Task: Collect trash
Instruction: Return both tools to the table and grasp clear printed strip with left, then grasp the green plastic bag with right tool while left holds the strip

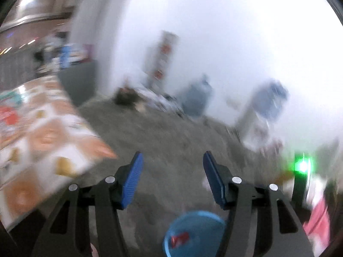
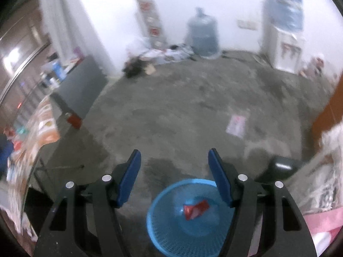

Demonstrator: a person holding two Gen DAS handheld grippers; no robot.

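A blue mesh trash basket (image 2: 165,231) stands on the grey floor below my right gripper (image 2: 174,156), with a red wrapper (image 2: 196,209) lying inside it. The right gripper is open and empty above the basket's far rim. My left gripper (image 1: 172,159) is also open and empty; the same basket (image 1: 205,220) with the red wrapper (image 1: 179,240) shows low in its blurred view, under the fingers. A flat pink-white paper (image 2: 236,124) lies on the floor farther right.
A table with an orange-patterned cloth (image 1: 42,141) stands at the left, also seen in the right view (image 2: 46,126). A water jug (image 2: 202,35), a water dispenser (image 2: 283,32) and a pile of clutter (image 2: 154,57) stand along the far white wall.
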